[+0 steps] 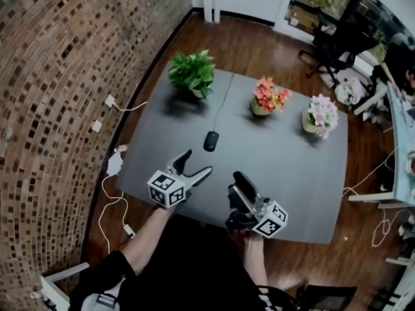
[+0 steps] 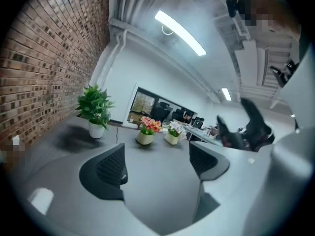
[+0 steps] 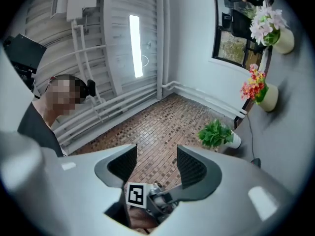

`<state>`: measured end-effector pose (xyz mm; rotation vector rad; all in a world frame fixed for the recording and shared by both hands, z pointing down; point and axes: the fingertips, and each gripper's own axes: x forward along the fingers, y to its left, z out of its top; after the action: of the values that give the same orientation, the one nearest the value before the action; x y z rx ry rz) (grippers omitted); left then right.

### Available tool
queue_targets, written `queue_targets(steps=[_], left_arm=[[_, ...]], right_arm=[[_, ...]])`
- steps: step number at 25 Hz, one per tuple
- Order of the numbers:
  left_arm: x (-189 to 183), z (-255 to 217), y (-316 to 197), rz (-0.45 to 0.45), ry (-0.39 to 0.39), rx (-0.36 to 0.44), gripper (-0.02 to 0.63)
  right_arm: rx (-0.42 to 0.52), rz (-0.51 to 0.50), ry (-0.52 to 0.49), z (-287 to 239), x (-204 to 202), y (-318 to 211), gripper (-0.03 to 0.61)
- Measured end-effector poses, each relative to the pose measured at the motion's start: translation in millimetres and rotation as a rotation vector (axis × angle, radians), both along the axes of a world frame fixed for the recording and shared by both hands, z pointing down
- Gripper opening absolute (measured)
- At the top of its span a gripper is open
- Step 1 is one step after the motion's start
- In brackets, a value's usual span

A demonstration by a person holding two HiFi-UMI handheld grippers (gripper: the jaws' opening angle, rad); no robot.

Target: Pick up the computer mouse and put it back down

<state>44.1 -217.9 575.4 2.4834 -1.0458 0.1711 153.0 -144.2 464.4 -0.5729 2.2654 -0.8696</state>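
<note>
The black computer mouse lies on the grey table, its cable running to the far edge. My left gripper hovers just short of the mouse on the near side, jaws spread wide and empty. In the left gripper view only bare table shows between the pads, and the mouse is not visible there. My right gripper is over the table's near edge, right of the left one, tilted upward. Its jaws stand apart with nothing between them. The mouse shows small at that view's right.
Three pots line the table's far side: a green plant, orange flowers and pink-white flowers. A brick wall runs along the left, with white adapters and cables on the floor. A black office chair stands beyond.
</note>
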Motion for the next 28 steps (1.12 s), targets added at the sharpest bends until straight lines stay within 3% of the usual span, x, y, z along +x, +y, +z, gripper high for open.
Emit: queue_targets(steps=[4,7,10,13,15,19,21,23,24,26,28], left_arm=[[-5.2,83.8,-68.4,-0.078,-0.22,-0.06,0.419],[-4.6,144.9,-111.0,-0.145,-0.341,-0.116,0.419],[-2.5,200.7,-137.5,-0.138,-0.46,-0.18,0.419],[6.7,247.1,-145.0,-0.092,-0.507,-0.281,0.419],[10.3,263.2,-147.0,-0.094,-0.546,-0.299,0.417],[8.6,263.7,-158.8,-0.14,-0.585,-0.271,0.3],[2.3,263.2,-159.4,-0.106,-0.581,-0.313,0.287],[-2.9,262.0,-145.1,-0.064,-0.506,-0.422,0.285],[1.9,252.5,-135.6,-0.041,-0.398,-0.476,0.285],[23.7,198.7,-124.7,0.014,-0.041,-0.507,0.285],[34.8,114.0,-116.8,0.08,0.312,-0.469,0.285]], right_arm=[[-0.025,0.065,0.056,-1.4,8.8,-6.1,0.229],[-0.05,0.11,0.089,-1.8,13.8,-1.2,0.229],[-0.072,0.15,0.107,-1.6,16.0,3.7,0.227],[-0.089,0.176,0.13,-2.0,14.9,8.0,0.228],[-0.097,0.186,0.144,-2.0,13.1,10.2,0.227],[-0.101,0.184,0.154,-0.2,7.8,11.6,0.227],[-0.098,0.176,0.151,0.5,5.2,11.1,0.227],[-0.091,0.169,0.142,-0.1,3.3,10.2,0.227],[-0.086,0.165,0.136,-1.1,2.9,9.7,0.227],[-0.076,0.156,0.122,-3.6,2.3,8.1,0.227],[-0.061,0.144,0.105,-7.1,0.7,4.8,0.227]])
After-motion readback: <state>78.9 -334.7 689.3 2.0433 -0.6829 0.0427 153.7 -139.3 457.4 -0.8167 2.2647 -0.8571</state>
